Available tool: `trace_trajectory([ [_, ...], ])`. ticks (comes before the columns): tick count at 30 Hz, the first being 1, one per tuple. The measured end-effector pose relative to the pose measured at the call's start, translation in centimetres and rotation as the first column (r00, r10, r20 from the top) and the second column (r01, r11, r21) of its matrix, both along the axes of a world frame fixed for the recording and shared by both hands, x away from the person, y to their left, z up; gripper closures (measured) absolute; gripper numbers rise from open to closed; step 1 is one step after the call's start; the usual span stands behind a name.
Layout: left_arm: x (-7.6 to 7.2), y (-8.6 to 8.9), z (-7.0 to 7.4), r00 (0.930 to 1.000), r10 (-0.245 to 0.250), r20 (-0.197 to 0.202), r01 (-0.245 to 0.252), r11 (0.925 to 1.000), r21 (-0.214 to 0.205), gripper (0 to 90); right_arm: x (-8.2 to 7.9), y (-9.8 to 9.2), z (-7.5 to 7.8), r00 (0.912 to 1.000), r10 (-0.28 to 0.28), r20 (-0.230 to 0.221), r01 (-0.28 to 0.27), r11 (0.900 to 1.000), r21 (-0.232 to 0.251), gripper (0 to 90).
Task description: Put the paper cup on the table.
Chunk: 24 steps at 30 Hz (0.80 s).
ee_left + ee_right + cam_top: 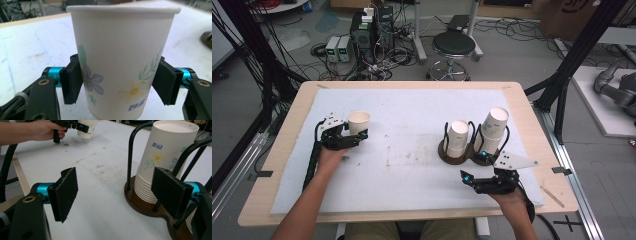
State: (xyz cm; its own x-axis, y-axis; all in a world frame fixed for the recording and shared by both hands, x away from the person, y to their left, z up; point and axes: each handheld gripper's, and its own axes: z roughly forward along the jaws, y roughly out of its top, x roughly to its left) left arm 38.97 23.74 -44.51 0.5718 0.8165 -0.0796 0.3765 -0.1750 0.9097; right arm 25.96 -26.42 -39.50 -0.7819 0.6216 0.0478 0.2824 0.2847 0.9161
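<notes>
Two hand-held grippers are working over the white surface [412, 175]. One, the left hand-held gripper [357, 134], is squeezing a paper cup [122, 62] between its two black pads [71, 82]. This cup is standing upright at the left side of the surface, and it is showing painted flowers and green leaves. From the pictures I cannot tell if its bottom is touching the surface.

Over on the right, the right hand-held gripper [475, 166] is hanging near the front edge with its jaws wide apart and nothing between them. It is sitting just in front of a dark brown cup holder [142, 206] with black wire loops. A stack of paper cups [165, 157] is sitting upside down in one ring of the holder, and a second stack [457, 138] is sitting in the ring beside it.
</notes>
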Motion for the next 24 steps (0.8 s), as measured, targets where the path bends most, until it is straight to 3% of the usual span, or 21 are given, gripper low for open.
trace_trajectory([
  [7, -0.5, -0.4, -0.3, 0.9992, 0.007, -0.040, -0.002, 0.9927, 0.121, 32.0, -0.1, 0.1, 0.0, 1.0000, 0.003, 0.000, -0.003, 1.0000, -0.002, 22.4],
  [12, -1.2, 0.2, -0.7, 0.9993, 0.021, -0.031, -0.018, 0.9949, 0.099, 32.5, -0.1, 0.1, 0.0, 1.0000, 0.003, -0.001, -0.003, 1.0000, -0.002, 22.4],
  [24, -2.2, 0.5, -0.8, 0.9974, 0.039, -0.061, -0.030, 0.9900, 0.138, 31.2, -0.1, 0.2, 0.1, 0.9999, 0.009, -0.005, -0.009, 0.9999, -0.003, 22.4],
])
